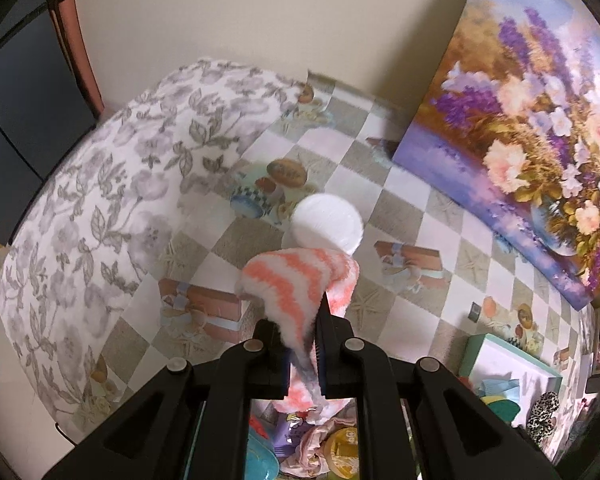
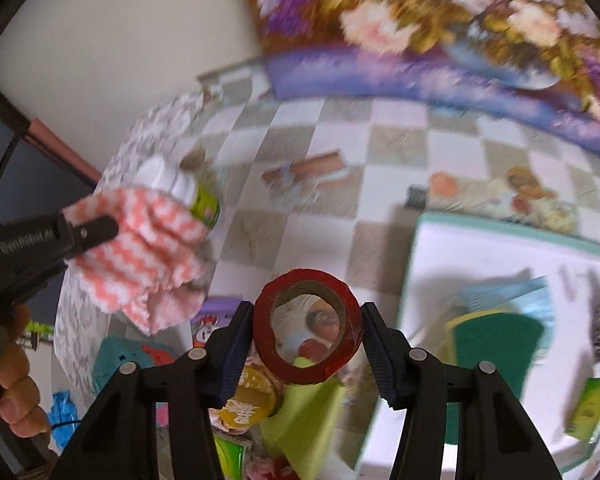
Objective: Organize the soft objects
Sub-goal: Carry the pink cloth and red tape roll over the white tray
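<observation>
A: L gripper [image 1: 300,344]?
B: Clamped on striped cloth [image 1: 300,280], above table [image 1: 400,184].
A: R view extra?
B: R gripper [image 2: 306,332] pinching red tape roll [image 2: 306,330]; box [image 2: 480,248] at 3 o'clock, hand [image 2: 12,364] at 8.

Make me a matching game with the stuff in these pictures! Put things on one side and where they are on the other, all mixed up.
Things:
1. striped cloth
2. red tape roll
3. flower painting
4. white box

Places:
A. leaning against the wall
B. between the right gripper's fingers
C. pinched in the left gripper
D. lying on the checked tablecloth, with sponges inside

Pairs: 1-C, 2-B, 3-A, 4-D
</observation>
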A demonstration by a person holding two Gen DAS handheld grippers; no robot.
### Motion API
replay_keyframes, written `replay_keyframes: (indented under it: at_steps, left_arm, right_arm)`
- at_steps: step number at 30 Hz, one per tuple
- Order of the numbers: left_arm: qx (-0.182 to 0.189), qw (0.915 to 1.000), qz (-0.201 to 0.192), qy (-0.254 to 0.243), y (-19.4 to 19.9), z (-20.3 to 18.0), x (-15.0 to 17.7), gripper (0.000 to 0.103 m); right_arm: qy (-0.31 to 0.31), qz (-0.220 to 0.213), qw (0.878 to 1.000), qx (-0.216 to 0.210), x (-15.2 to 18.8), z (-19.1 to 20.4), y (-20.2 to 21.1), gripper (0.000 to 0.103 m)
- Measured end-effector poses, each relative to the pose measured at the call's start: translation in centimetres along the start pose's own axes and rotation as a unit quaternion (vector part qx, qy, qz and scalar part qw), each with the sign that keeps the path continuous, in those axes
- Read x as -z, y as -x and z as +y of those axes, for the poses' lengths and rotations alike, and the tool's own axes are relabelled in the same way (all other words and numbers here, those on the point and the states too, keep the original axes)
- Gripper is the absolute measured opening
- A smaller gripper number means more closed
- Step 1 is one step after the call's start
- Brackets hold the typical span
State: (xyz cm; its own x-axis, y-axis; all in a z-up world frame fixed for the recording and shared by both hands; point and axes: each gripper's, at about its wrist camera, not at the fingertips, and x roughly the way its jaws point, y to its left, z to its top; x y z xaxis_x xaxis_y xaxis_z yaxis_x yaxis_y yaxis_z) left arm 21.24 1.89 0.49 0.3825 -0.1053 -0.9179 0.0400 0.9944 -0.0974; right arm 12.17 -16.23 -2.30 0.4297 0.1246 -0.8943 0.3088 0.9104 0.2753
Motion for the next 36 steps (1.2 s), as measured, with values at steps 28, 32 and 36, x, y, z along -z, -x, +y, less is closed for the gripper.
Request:
replay_keyframes:
  at_steps: [28, 32, 36]
  left_arm:
    - [0.101, 0.9811, -0.089, -0.139, 11.0, -12.6, 4.7, 0.01]
    - [0.126, 0.9708, -0.085, -0.185, 11.9, -16.4, 6.9, 0.01]
    - [0.152, 0.9568, -0.079, -0.235, 12.5, -20.3, 9.4, 0.01]
  right_arm:
    - [-0.105, -0.147, 0.976, 0.12, 0.4, -13.4, 14.7, 0.056]
    - [-0.12, -0.151, 0.972, 0.132, 1.0, -15.5, 15.7, 0.056]
    - [-0.138, -0.155, 0.968, 0.139, 1.8, -17.8, 16.7, 0.056]
